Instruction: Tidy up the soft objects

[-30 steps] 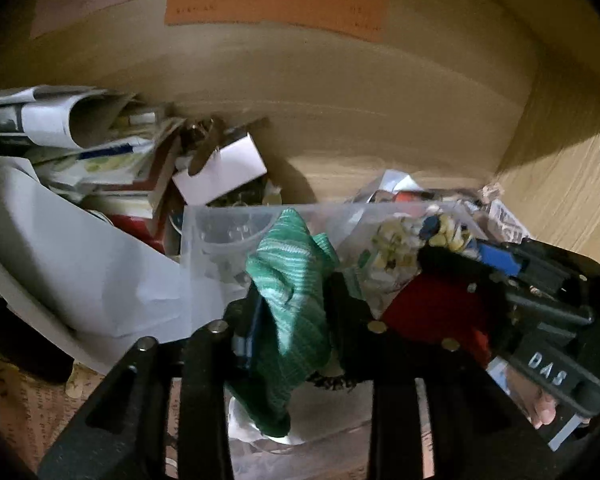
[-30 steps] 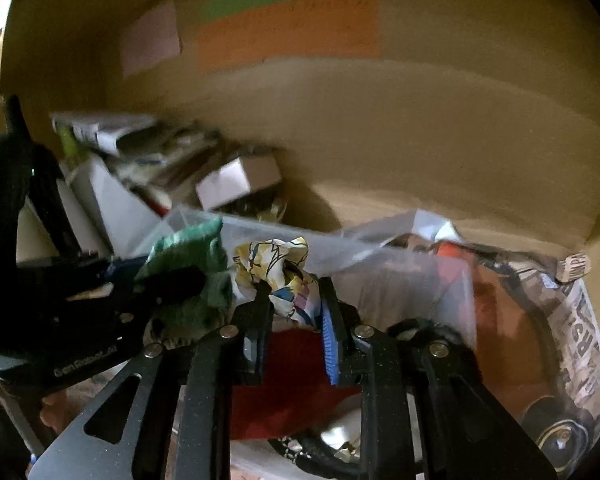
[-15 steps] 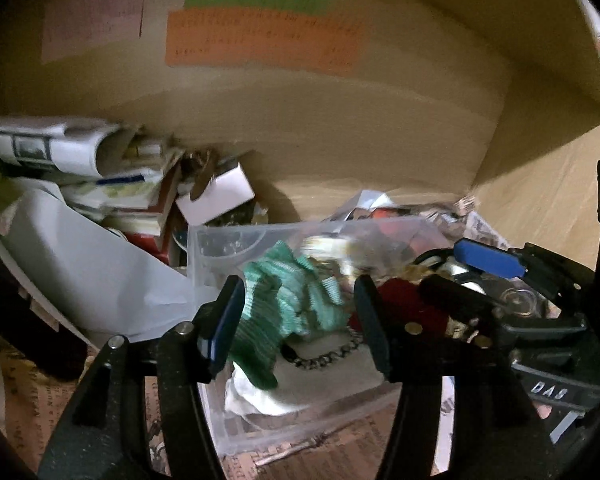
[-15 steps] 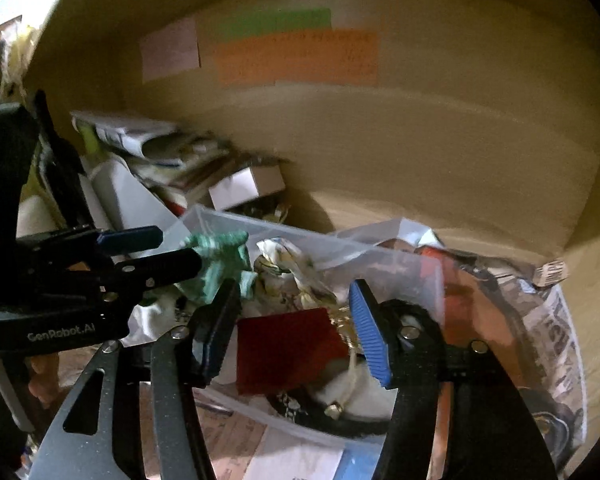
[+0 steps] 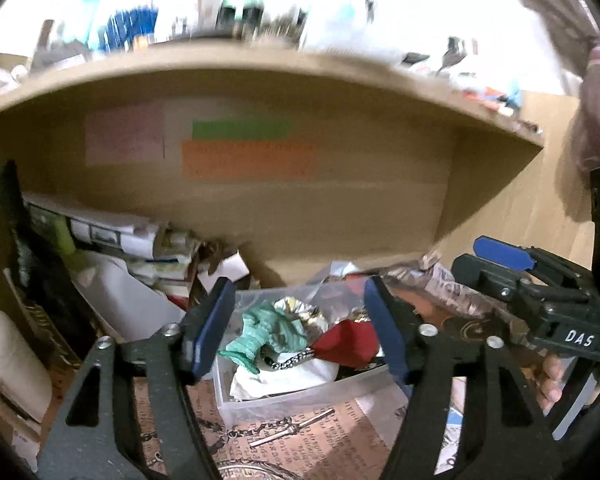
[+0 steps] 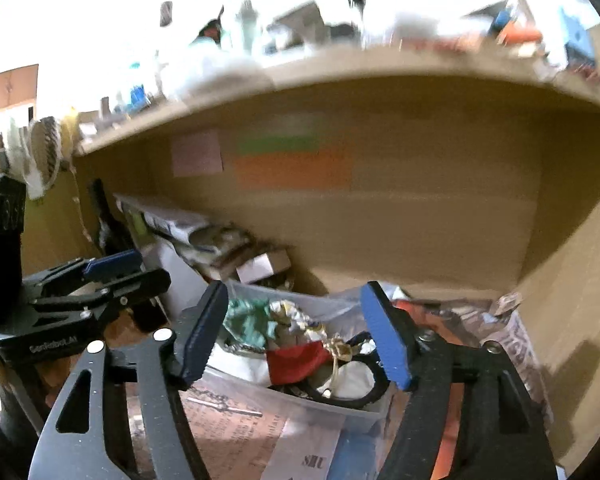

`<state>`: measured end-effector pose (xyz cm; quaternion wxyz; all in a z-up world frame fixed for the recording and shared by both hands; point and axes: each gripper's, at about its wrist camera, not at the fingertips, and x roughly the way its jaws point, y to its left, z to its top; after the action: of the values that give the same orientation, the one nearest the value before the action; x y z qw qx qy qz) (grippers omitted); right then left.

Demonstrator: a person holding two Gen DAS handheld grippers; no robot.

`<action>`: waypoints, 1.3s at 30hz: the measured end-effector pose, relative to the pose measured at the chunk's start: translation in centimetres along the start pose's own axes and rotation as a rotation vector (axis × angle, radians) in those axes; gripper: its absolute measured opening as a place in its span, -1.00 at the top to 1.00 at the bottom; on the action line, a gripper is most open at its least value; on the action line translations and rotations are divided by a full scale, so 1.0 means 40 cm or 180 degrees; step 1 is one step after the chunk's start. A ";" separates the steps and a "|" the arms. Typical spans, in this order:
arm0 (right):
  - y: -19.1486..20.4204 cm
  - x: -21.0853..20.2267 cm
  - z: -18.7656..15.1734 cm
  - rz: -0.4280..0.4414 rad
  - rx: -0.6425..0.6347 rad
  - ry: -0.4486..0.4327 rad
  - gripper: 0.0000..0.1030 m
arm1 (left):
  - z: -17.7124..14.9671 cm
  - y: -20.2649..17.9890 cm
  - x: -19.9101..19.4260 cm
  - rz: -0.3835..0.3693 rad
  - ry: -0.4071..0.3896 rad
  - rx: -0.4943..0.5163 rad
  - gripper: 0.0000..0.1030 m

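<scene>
A clear plastic bin [image 5: 284, 402] sits under a wooden shelf. In it lie a green striped cloth [image 5: 260, 334], a patterned yellow-and-white cloth [image 5: 304, 312], a red cloth [image 5: 346, 346] and a white cloth [image 5: 284, 374]. My left gripper [image 5: 300, 332] is open and empty, pulled back in front of the bin. My right gripper [image 6: 296, 336] is open and empty too, back from the bin [image 6: 332, 408]. The green cloth [image 6: 250, 322], the patterned cloth [image 6: 296, 320] and the red cloth [image 6: 296, 362] also show in the right wrist view.
Stacked papers and books [image 5: 140, 256] and a small white box [image 5: 230, 266] crowd the left of the shelf recess. Newspaper [image 5: 300, 440] lines the floor, with a chain and a metal bar on it. Coloured sticky notes [image 5: 248, 156] hang on the back panel. The shelf top [image 5: 260, 60] holds clutter.
Both grippers opened, let go of the green cloth and the patterned cloth into the bin, then pulled back and up, so the shelf top now shows.
</scene>
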<state>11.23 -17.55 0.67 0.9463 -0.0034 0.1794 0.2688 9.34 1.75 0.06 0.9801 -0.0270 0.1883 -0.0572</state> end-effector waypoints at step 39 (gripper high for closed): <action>0.064 -0.126 -0.028 -0.0078 -0.0037 -0.0411 -0.99 | -0.016 -0.048 -0.158 0.0155 -0.0377 0.0065 -1.00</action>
<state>5.58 -18.04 1.58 0.9591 0.0063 0.1163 0.2579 3.08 0.58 1.92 0.9908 -0.0157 0.1300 -0.0336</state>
